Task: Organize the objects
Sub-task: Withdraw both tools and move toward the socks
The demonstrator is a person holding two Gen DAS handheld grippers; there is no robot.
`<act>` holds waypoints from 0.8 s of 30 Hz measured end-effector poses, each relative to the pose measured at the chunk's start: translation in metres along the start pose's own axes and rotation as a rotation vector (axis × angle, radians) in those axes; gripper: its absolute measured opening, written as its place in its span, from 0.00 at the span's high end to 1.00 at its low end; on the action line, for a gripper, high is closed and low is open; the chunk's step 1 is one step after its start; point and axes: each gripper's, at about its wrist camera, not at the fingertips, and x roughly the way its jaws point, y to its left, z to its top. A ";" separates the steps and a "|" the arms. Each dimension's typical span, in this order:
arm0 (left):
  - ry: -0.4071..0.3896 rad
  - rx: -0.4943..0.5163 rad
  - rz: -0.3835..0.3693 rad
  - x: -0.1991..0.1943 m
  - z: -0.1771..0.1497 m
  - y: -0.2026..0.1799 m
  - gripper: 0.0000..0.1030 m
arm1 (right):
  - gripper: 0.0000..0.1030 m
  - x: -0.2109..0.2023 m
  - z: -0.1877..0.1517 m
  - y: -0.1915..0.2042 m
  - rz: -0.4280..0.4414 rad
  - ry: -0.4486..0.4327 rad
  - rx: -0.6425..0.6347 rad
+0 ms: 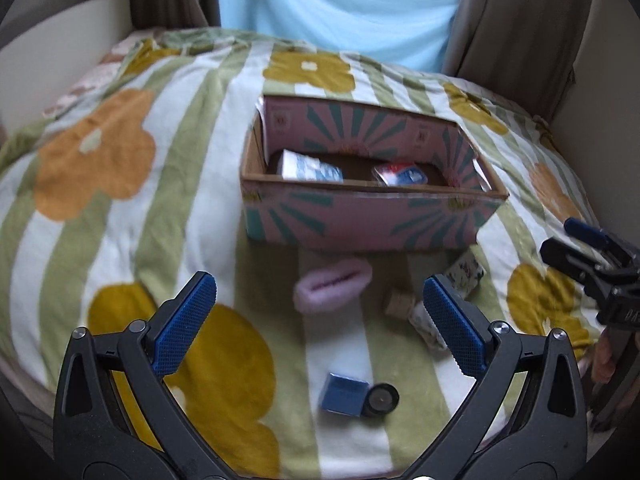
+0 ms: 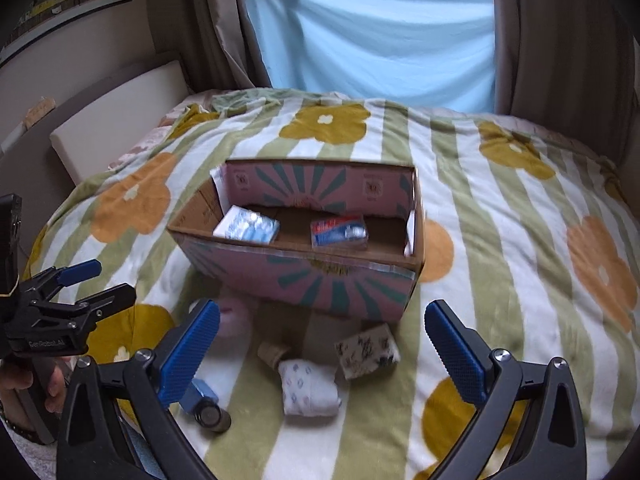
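A: Left gripper?
B: Spread wide, nothing between the pads. Just below its tips, a blue block touching a dark round cap on the blanket.
A: Further out?
B: Pink fuzzy thing ahead between the fingers, cork and white patterned roll by the right finger.
A: Right gripper?
B: Also spread, empty. The roll and a speckled block sit between its fingers, near the tips, cork just left of them.
A: Box?
B: Pink cardboard box beyond all that, open top. Inside: a pale blue packet on the left, a red-and-blue packet right of it, apart.
A: Behind?
B: Light blue sheet between curtains.
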 end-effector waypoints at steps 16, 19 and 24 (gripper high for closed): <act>0.111 -0.092 0.060 0.078 -0.021 -0.017 0.00 | 0.01 0.060 -0.081 0.006 -0.046 0.109 0.024; 0.134 -0.109 0.076 0.095 -0.021 -0.016 0.00 | 0.01 0.069 -0.086 0.005 -0.054 0.119 0.032; 0.158 -0.146 0.082 0.115 -0.019 -0.011 0.00 | 0.01 0.082 -0.091 0.002 -0.072 0.133 0.044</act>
